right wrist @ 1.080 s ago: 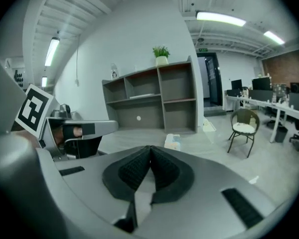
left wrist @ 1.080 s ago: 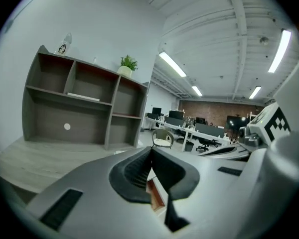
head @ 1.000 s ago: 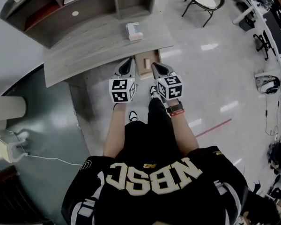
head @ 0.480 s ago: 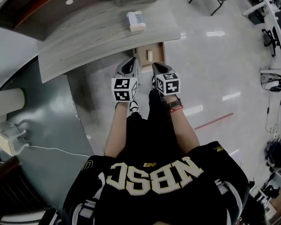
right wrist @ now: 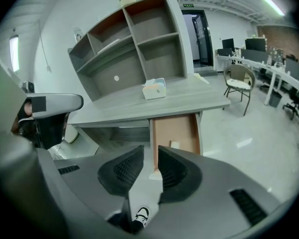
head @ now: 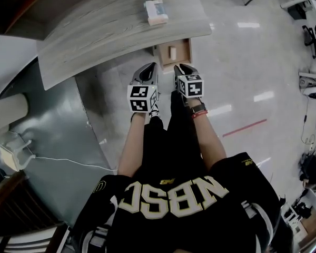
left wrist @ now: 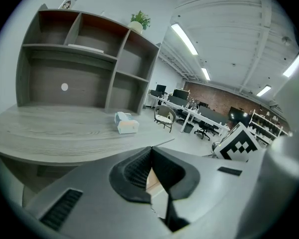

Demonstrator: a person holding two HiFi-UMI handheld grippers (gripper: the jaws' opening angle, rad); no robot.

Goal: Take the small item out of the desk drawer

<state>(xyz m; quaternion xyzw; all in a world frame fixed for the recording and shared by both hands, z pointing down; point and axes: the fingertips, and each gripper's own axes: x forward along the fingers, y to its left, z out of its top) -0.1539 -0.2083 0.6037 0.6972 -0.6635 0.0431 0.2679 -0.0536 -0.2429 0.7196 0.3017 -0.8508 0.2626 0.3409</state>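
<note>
right gripper [right wrist: 150, 164] was opening, jaws empty; left gripper [left wrist: 150, 157] pinched closed - too narrow a gap could shove the small pale block [right wrist: 175, 145] along the drawer [right wrist: 175, 127].

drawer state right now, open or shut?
Open. The drawer juts out past the desk edge, its wooden floor exposed with the small item lying inside.

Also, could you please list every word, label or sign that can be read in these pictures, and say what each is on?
"NBSC": large pale letters on the person's black shirt, upside down in the head view.
Small emblem by those letters: too small to read.
Green sign over the doorway, in the right gripper view: too small to read.
Box on the desk: print too blurred to read.
</note>
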